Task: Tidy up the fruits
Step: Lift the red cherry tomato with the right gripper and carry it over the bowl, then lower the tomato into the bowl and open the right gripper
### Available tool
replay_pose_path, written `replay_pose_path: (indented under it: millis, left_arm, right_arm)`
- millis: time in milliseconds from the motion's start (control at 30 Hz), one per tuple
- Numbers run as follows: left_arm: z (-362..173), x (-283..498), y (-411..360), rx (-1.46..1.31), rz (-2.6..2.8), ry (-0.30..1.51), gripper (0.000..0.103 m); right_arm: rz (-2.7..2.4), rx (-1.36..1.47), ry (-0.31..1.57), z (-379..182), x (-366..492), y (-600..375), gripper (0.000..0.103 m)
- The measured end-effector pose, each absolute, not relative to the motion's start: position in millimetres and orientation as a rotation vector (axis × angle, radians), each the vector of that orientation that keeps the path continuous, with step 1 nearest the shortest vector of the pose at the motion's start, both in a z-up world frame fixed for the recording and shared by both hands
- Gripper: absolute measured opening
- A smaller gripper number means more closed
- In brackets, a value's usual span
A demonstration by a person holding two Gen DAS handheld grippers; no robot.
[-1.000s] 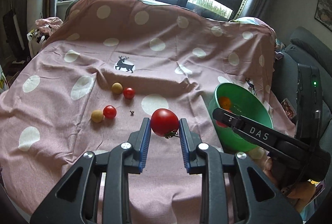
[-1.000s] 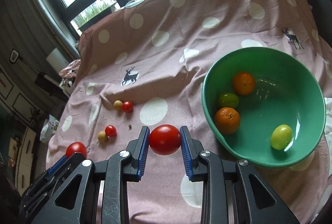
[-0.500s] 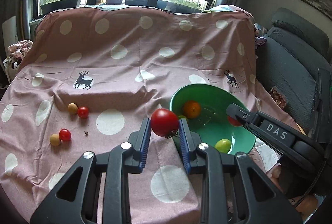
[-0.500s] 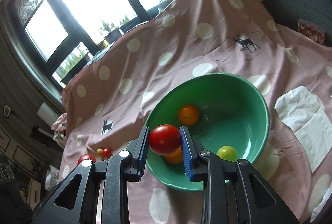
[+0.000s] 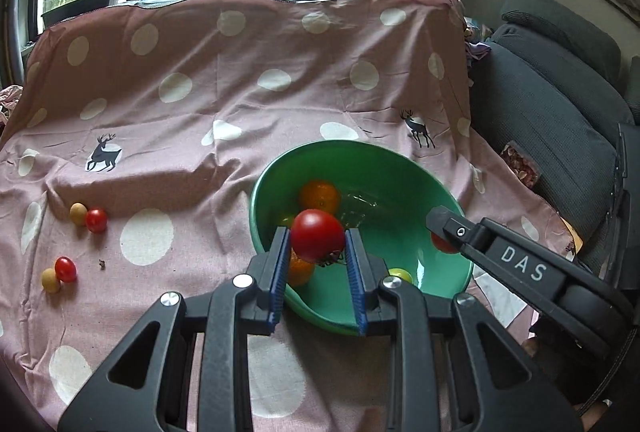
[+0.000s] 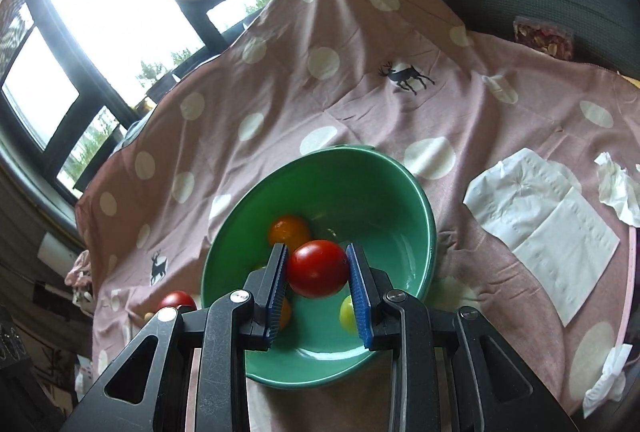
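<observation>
Four small fruits (image 5: 74, 244) at the left edge are shown only by the left view and white napkins (image 6: 548, 228) only by the right, while each tilted-down gripper, left (image 5: 317, 252) and right (image 6: 318, 270), is clamped on a red tomato (image 5: 317, 234) above the green bowl (image 5: 400, 168).

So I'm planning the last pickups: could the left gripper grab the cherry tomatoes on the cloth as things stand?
Probably not yet. The left gripper is shut on a red tomato above the green bowl. Once emptied, the cherry tomatoes lie unobstructed.
</observation>
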State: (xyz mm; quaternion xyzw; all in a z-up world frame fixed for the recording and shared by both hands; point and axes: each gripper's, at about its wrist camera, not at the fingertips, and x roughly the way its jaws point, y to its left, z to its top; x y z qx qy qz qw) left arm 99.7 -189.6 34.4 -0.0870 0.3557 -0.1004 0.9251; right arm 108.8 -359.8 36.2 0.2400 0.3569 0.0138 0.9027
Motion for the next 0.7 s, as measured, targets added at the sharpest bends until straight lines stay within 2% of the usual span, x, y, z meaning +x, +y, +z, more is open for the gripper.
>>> replay_pose_path:
  millis: [700]
  left_arm:
    - [8, 118, -215, -0.157, -0.279, 0.828, 0.027]
  right_arm:
    - [-0.077, 0.484, 0.783, 25, 113, -374, 0.031]
